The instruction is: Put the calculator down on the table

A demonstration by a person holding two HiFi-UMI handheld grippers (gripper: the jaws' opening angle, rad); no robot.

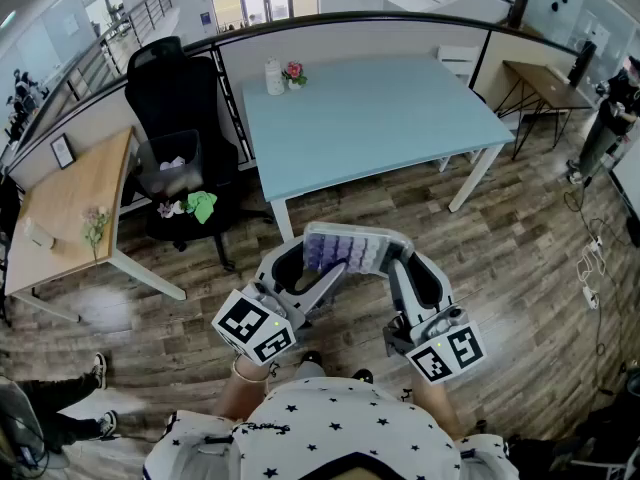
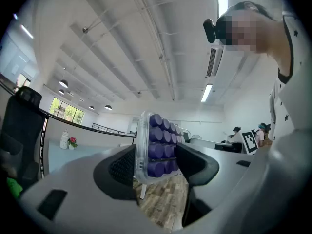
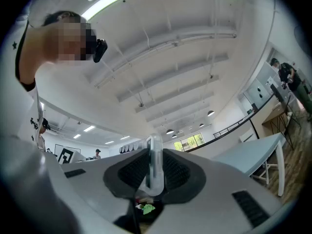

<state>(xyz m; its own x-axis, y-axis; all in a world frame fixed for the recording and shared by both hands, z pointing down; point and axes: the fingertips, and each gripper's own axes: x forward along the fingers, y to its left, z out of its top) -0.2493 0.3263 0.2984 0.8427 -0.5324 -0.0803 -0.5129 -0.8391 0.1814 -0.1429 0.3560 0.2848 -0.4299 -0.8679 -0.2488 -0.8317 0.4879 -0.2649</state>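
A clear-cased calculator [image 1: 345, 247] with purple keys hangs in the air over the wood floor, held between my two grippers, short of the light blue table [image 1: 370, 118]. My left gripper [image 1: 318, 265] is shut on its left end; in the left gripper view the calculator [image 2: 157, 147] stands on edge between the pads of that gripper [image 2: 156, 165], keys facing right. My right gripper [image 1: 400, 258] is shut on its right end. In the right gripper view the calculator's thin clear edge [image 3: 155, 165] is pinched between the pads of this gripper [image 3: 154, 173].
On the table's far left corner stand a white bottle [image 1: 274, 76] and a small flower pot [image 1: 294, 73]. A black office chair [image 1: 185, 118] holding a bin is left of the table, with a wooden desk [image 1: 70, 203] beyond it. Cables [image 1: 590, 268] lie on the floor at right.
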